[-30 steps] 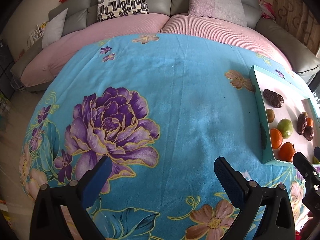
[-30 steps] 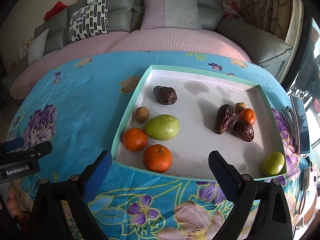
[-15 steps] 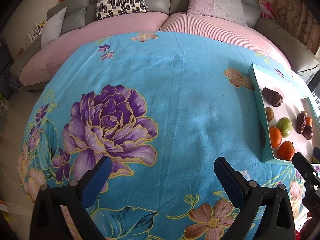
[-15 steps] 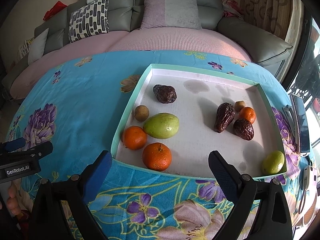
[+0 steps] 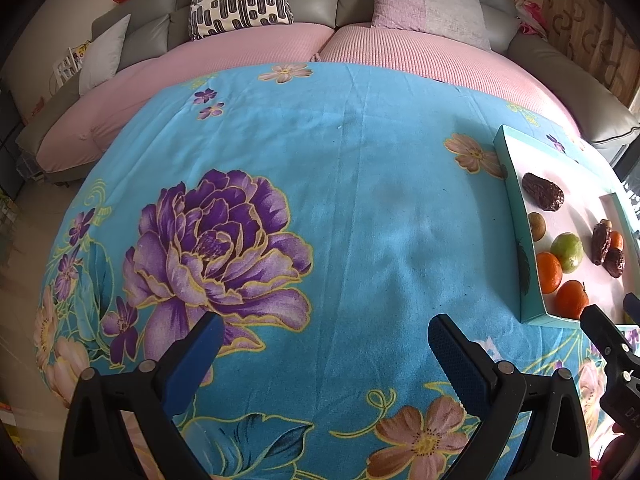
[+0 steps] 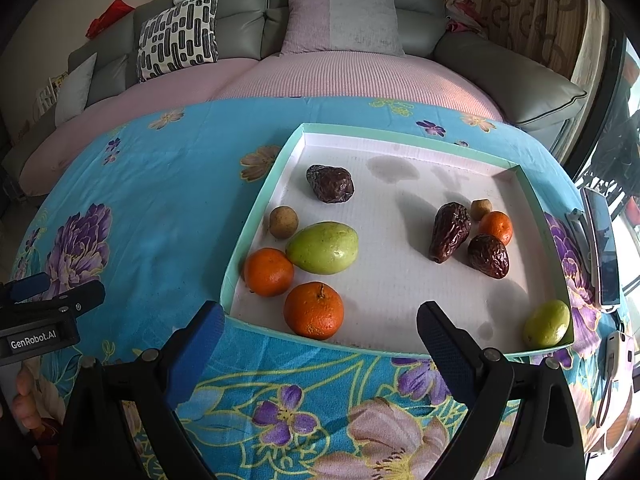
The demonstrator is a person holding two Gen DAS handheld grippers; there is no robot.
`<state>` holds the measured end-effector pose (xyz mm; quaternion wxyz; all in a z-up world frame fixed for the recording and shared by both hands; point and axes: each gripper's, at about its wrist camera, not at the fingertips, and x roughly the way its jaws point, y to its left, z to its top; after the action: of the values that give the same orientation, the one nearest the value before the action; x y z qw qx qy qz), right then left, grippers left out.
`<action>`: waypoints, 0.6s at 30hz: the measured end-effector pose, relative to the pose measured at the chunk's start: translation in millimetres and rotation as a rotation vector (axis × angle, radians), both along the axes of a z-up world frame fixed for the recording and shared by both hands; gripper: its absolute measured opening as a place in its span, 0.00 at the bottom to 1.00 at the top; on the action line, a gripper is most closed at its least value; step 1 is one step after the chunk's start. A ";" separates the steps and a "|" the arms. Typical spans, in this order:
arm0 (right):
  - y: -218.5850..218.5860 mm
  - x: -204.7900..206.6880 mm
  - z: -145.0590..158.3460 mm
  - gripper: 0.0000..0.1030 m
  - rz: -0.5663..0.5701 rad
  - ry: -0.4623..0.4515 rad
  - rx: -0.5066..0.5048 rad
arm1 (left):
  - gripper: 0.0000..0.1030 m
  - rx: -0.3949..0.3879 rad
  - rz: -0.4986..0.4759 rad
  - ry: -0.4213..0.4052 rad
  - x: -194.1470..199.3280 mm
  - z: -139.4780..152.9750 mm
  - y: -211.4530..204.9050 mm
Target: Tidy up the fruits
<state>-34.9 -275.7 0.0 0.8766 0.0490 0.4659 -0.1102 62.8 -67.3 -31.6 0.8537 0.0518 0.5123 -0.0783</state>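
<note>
A shallow teal-rimmed tray with a white floor holds the fruit. At its near left lie two oranges, a large green fruit, a small brown round fruit and a dark wrinkled date. To the right sit two more dates, a small orange and, in the near right corner, a small green fruit. My right gripper is open, just short of the tray's near rim. My left gripper is open over bare cloth, with the tray far to its right.
A blue floral cloth covers the table. A pink-cushioned grey sofa with pillows curves behind it. Two phones lie right of the tray. A hand holds the left gripper's handle at lower left in the right wrist view.
The right gripper has crept slightly toward the tray; the left view has shifted a little forward. Both grippers stay open and no fruit has moved.
</note>
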 end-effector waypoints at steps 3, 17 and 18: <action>-0.1 -0.1 -0.2 0.94 -0.002 -0.001 0.001 | 1.00 0.000 0.000 0.000 0.1 -0.1 0.2; 0.4 0.6 -1.8 0.94 -0.005 0.006 -0.003 | 1.00 -0.003 0.016 0.014 1.6 -2.8 3.5; 0.5 0.6 -1.8 0.94 -0.005 0.006 -0.003 | 1.00 -0.004 0.016 0.017 1.8 -3.1 3.7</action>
<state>-34.3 -275.3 -1.8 0.8749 0.0486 0.4683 -0.1132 64.5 -63.6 -34.8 0.8500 0.0454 0.5198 -0.0727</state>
